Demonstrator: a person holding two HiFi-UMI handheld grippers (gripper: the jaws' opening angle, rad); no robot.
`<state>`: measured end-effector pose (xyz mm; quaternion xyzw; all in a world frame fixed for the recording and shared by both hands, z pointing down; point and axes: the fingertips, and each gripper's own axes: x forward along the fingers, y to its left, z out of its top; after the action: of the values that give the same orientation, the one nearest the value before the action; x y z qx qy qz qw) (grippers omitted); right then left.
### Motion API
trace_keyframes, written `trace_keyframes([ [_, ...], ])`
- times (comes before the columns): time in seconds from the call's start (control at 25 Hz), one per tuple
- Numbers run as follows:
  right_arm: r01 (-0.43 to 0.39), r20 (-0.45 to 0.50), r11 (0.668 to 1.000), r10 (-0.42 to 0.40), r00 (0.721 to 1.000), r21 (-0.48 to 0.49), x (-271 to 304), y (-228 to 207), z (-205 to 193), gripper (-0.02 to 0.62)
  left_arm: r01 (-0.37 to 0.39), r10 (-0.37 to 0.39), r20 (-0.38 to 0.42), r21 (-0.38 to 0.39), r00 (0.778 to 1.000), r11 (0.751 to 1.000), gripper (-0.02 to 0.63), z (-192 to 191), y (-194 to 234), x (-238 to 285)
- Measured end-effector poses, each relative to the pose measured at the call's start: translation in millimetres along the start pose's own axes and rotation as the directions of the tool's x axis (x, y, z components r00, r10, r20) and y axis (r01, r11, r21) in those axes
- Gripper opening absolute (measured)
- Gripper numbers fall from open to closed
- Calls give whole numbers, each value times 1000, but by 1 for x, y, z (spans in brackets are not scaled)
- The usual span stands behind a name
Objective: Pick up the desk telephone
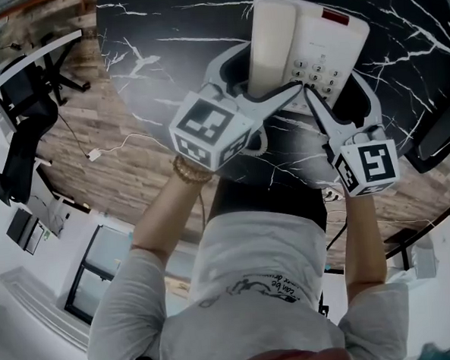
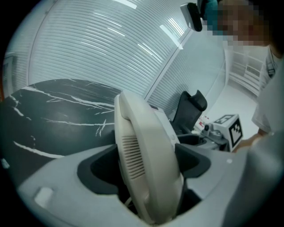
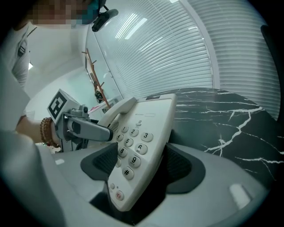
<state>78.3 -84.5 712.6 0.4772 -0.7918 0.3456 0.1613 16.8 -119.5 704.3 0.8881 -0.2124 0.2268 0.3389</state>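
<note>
Jaws on both sides stand wide but filled, each pair closed on the desk telephone [image 1: 311, 37]. The left gripper [image 2: 148, 170] has its dark pads against the two flanks of the handset half. The right gripper [image 3: 135, 166] clamps the keypad half, one pad at the edge of the button face and the other on the outer side.

By my reading the grasp is made, or just being finished, and the lift has not begun. The next move calls for both hands to rise together, level and at one pace. The handset only sits in its cradle, so a tilt or an uneven pull could tip it off or twist the body between the two grips. Smooth plastic also asks for steady pressure.

Across the upper part of the head view spreads the black, marble-patterned table [image 1: 163, 35]. The telephone lies on it toward the far right, seemingly flat, though I cannot tell whether its base has left the surface. Its near end sits deep between the two pairs of jaws, which reach in side by side from the person's side. The cream handset [image 2: 142, 146] runs along the left of the body, lengthwise in the left gripper's throat. The keypad [image 3: 133, 144] fills the right part, its lowest row nearest the right gripper's pads. A small red button [image 3: 119, 193] sits at the near corner.
</note>
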Motion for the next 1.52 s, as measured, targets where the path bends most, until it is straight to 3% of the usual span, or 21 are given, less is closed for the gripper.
trace_keyframes([
  [0.72,19,-31,998,-17,999,60,-27,27,-19,279,-42,43,-11,85,999,995,353,14,-16,-17],
  [1.16,36,5,999,-36,999,-1,-37,32,9,259,-86,85,9,16,996,996,342,18,-18,-31],
  [1.52,61,30,997,-59,998,-46,-50,42,41,256,-99,99,35,10,994,995,340,40,-28,-50],
])
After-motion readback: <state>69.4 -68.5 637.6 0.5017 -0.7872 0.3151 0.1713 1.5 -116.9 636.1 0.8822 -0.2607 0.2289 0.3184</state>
